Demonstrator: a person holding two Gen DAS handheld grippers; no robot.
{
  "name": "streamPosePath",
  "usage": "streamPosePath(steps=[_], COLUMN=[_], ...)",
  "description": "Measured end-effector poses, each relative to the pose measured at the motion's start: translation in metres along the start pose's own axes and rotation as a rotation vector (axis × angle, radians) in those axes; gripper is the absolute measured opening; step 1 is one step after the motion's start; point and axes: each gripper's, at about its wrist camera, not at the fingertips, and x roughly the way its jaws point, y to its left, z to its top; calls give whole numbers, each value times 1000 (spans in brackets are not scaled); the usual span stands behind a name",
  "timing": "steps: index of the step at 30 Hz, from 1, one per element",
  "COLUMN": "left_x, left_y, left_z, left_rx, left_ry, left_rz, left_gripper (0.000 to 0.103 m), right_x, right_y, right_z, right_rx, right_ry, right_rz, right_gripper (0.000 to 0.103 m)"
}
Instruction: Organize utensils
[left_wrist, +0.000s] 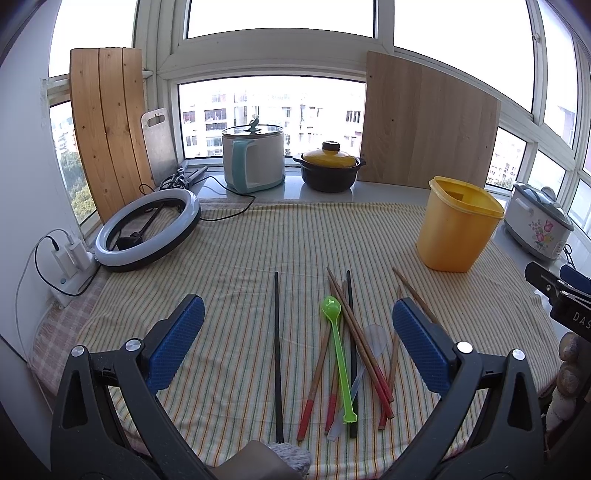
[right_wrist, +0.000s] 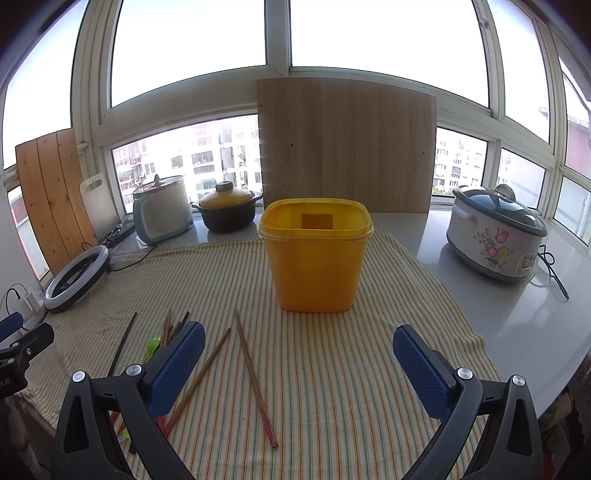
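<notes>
Both grippers (left_wrist: 298, 325) (right_wrist: 298, 350) gape over red-tipped chopsticks (left_wrist: 365, 343) and green spoon (left_wrist: 338, 350).

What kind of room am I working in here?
Probably a home kitchen corner or enclosed balcony high in an apartment block: cookers and a clay pot line the windowsill, cutting boards lean against the glass, and apartment buildings show outside.
</notes>
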Motion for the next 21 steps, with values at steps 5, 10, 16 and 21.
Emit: streamPosePath(steps=[5, 10, 16, 21], left_x=[0, 4, 9, 13], left_y=[0, 0, 3, 6], left_z=[0, 0, 0, 0], left_rx=[0, 3, 1, -1], left_ry=[-1, 13, 23, 32], left_rz=[1, 6, 15, 13], left_gripper=[103, 103, 103, 103], right_x=[1, 4, 9, 11], right_y=[0, -1, 0, 1], right_z=[0, -1, -2, 1], right_rx=[2, 0, 3, 4], right_ry=[6, 18, 30, 36], right_rz=[-1, 7, 15, 11], right_gripper=[103, 103, 103, 103])
